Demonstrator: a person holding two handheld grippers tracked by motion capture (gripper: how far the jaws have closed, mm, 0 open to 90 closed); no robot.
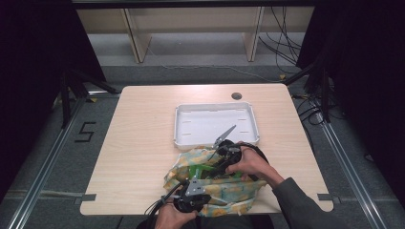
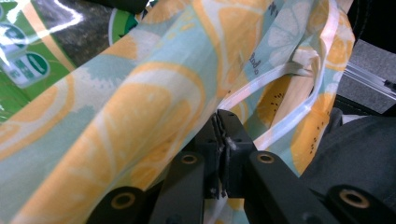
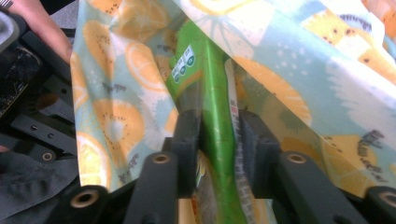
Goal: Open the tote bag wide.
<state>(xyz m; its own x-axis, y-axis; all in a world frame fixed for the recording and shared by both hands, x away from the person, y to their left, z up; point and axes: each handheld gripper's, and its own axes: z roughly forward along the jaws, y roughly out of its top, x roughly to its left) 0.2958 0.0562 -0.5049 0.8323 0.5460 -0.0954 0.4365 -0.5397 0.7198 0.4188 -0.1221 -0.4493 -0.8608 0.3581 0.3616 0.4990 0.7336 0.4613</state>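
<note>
at the near edge of the bench (image 1: 138,143) lies one cloth bag (image 1: 224,193) printed with orange and lemon slices on pale blue, crumpled and gaping upward. two claws work on it, one in each of the person's two hands.

the left claw (image 1: 191,191) sits nearest, at the bag's near rim. in the left gripper view its two black jaws are pressed together on a fold of the printed cloth (image 2: 140,116), with one white strap of the bag (image 2: 280,93) looping just beyond the tips.

just past it, the right claw (image 1: 220,164) reaches into the bag's mouth from the far right side, held by the right hand (image 1: 248,164). in the right gripper view its two jaws pinch one green packet (image 3: 215,107), which stands on edge between the pads, partly inside the bag; the bag cloth (image 3: 116,93) drapes on both sides of it. a small cluster of round marks shows on the packet's upper part. in the high view the same green packet (image 1: 198,171) shows as a bright patch inside the open bag.

beyond the bag, touching or nearly touching its far edge, rests one white rectangular tray (image 1: 184,138). farther still, near the bench's far edge, is one small dark round hole (image 1: 236,96).
</note>
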